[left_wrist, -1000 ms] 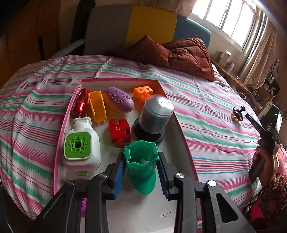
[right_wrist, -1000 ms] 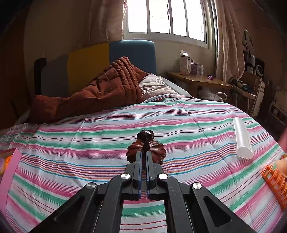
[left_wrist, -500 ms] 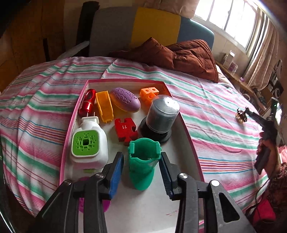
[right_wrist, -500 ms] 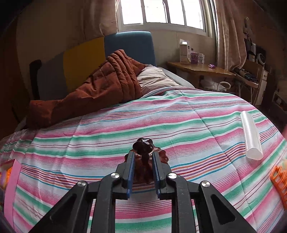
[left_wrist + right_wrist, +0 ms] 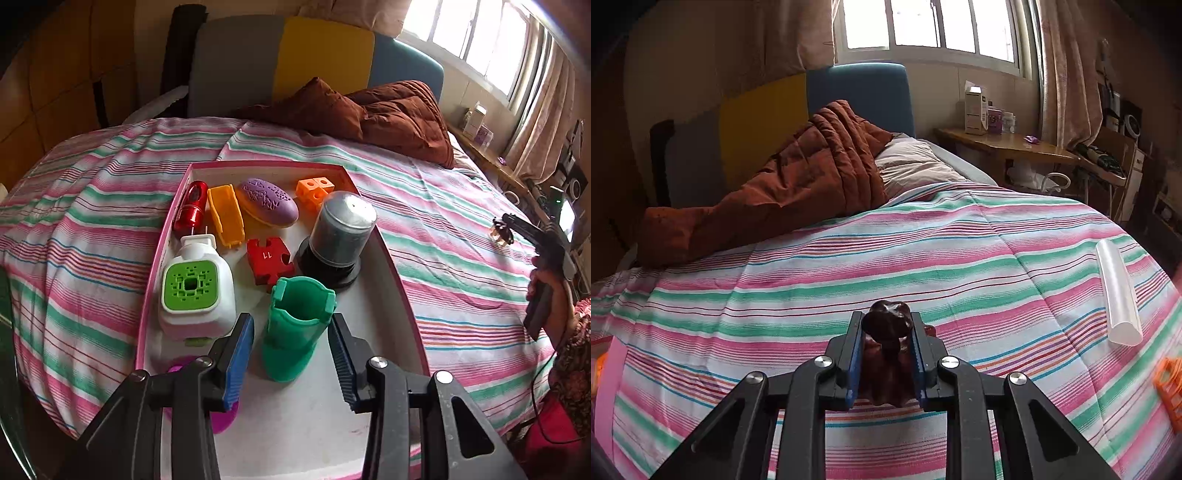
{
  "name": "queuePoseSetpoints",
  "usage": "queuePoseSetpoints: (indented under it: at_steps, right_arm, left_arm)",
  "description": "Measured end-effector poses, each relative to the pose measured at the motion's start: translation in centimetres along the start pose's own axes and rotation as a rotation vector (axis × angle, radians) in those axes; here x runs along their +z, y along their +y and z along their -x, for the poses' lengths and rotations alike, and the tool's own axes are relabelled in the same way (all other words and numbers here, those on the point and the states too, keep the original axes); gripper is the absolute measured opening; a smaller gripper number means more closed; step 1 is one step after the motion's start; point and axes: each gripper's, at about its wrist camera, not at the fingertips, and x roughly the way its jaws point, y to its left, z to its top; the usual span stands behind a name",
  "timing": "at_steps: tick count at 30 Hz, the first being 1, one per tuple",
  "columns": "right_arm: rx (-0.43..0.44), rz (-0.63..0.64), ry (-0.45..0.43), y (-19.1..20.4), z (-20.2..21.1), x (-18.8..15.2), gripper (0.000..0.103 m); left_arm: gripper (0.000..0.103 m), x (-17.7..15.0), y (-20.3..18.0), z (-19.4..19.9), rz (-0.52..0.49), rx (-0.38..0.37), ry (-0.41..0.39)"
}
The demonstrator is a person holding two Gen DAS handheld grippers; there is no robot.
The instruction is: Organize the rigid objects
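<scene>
Your left gripper (image 5: 291,349) stands w/ jaws apart either side of the green plastic cup-shaped holder (image 5: 297,325), pads clear of it; it sits upright in the pink-rimmed white tray (image 5: 402,295), near the front edge. Looks like a drop-off just done, so back out straight w/o tipping it.

Your right gripper (image 5: 886,354) straddles the dark brown knobbed ornament (image 5: 886,325) on the striped bedspread (image 5: 923,258). Jaws nearly on the knob; can't tell if pads press. Next: close, lift, carry to tray.

Ornament's base is hidden behind the jaws. A magenta thing (image 5: 221,421) is mostly hidden behind the left finger.
</scene>
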Motion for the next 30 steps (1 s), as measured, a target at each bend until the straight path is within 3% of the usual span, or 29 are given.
queuePoseSetpoints:
  at_steps: [9, 17, 22, 30]
  right_arm:
    - [0.145, 0.013, -0.035, 1.5, 6.1, -0.8, 0.023]
    - [0.276, 0.017, 0.001, 4.5, 10.4, -3.1, 0.023]
    - [0.414, 0.066, 0.036, 8.5, 13.4, -4.7, 0.023]
    - [0.654, 0.23, 0.066, 17.6, 17.8, -7.8, 0.023]
  left_arm:
    - [0.042, 0.2, 0.0, 0.4, 0.031, -0.069, -0.02]
    - [0.042, -0.3, 1.4, 4.1, 0.091, -0.14, -0.127]
    - [0.042, 0.0, 3.0, 5.4, 0.16, -0.08, -0.185]
    - [0.045, -0.2, 5.3, 6.2, 0.215, 0.003, -0.197]
